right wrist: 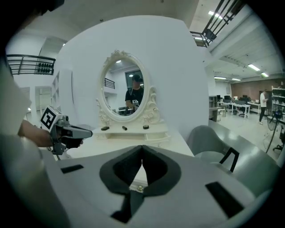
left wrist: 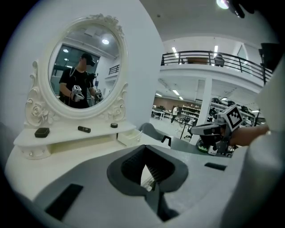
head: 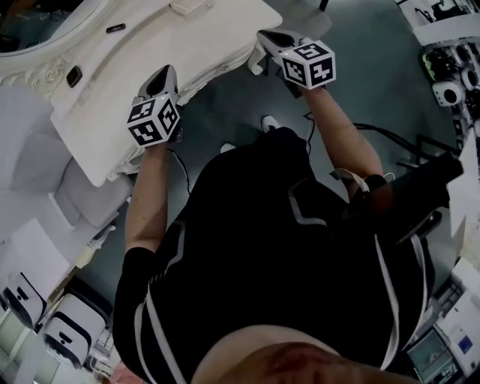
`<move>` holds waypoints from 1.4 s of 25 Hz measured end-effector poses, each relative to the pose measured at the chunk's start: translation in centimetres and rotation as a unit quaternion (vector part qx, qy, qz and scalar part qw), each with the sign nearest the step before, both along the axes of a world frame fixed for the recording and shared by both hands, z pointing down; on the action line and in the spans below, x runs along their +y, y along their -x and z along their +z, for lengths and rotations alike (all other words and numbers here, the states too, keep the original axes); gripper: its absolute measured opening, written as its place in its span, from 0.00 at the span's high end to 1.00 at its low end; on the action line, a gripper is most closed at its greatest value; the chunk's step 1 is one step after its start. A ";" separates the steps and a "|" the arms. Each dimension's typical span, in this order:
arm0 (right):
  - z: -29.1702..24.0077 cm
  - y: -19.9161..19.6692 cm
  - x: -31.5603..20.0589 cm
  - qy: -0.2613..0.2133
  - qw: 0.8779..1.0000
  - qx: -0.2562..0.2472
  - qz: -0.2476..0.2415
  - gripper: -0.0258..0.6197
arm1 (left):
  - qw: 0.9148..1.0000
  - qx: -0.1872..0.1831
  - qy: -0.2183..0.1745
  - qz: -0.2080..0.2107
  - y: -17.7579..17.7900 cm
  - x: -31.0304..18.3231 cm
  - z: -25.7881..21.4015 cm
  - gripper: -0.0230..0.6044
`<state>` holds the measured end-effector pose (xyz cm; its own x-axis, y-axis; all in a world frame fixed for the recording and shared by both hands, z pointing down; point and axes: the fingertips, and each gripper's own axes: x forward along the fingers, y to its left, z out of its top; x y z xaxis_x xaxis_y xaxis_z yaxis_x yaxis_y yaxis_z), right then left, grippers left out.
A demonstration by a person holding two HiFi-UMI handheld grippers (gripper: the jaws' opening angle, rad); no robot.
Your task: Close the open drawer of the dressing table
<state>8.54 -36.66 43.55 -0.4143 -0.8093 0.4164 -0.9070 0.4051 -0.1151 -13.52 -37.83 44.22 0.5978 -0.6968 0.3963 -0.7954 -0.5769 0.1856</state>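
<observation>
White bench (head: 172,60) sat upper left, grey chair (right wrist: 209,138) lower right; my left tongs (head: 166,71) and right tongs (head: 264,35) were closed, empty.

The head view's top edge cuts off the open drawer (head: 189,7).

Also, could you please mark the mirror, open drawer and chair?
mirror (left wrist: 84,71): left gripper view, glass centre.
open drawer (left wrist: 126,138): left gripper view, its front.
chair (right wrist: 207,140): right gripper view, backrest.

Open workshop hall: curved white wall (right wrist: 178,67), grey chair (right wrist: 207,139), railed mezzanine (left wrist: 209,58), ceiling strip lights (right wrist: 254,67), dark floor (head: 367,82).
</observation>
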 end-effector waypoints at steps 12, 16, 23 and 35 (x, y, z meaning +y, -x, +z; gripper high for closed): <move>-9.6 -4.0 -1.2 -0.067 0.997 0.000 -0.046 0.95 | 0.996 0.005 -0.089 -0.026 -4.5 -1.6 -9.7 0.96; -11.9 -5.3 -1.3 -0.079 0.995 -0.006 -0.058 0.95 | 0.992 -0.003 -0.121 -0.033 -6.0 -1.4 -11.9 0.96; -16.4 -8.0 -1.3 -0.121 0.990 -0.025 -0.063 0.95 | 0.984 0.002 -0.157 -0.079 -6.8 -0.6 -15.6 0.96; -19.0 -8.8 -0.4 -0.151 0.987 -0.025 -0.054 0.95 | 0.980 0.003 -0.186 -0.070 -7.8 0.6 -18.7 0.96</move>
<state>17.35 -37.05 24.56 -0.5183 -0.8438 0.1391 -0.8533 0.5212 -0.0174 -5.71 -37.20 25.49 0.4874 -0.8679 0.0959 -0.8713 -0.4907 -0.0127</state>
